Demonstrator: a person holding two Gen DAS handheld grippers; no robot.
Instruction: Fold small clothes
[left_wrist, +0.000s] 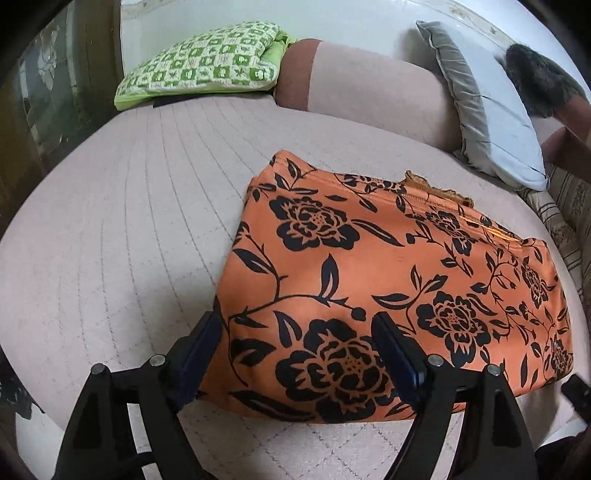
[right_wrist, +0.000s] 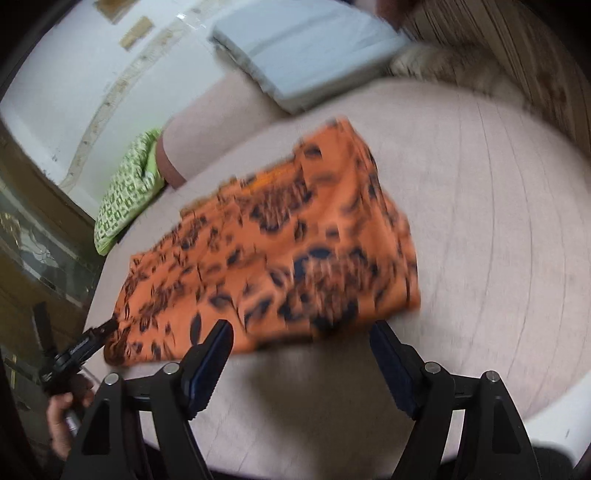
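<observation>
An orange garment printed with black flowers (left_wrist: 388, 280) lies folded flat on a pale pink quilted cushion (left_wrist: 122, 229). My left gripper (left_wrist: 297, 328) stands open over the garment's near left corner; the cloth lies under the gap and the pads do not press on it. In the blurred right wrist view the same garment (right_wrist: 273, 240) lies ahead. My right gripper (right_wrist: 301, 328) is open just short of its near edge, with nothing between the fingers. That view also shows the left gripper (right_wrist: 92, 341) at the garment's left corner, held by a hand (right_wrist: 64, 413).
A green checked pillow (left_wrist: 199, 62) lies at the far left against the pink backrest (left_wrist: 369, 88). A grey and pale blue pillow (left_wrist: 491, 107) and a dark furry thing (left_wrist: 543, 81) sit at the far right. A glass-fronted wooden cabinet (left_wrist: 44, 92) stands to the left.
</observation>
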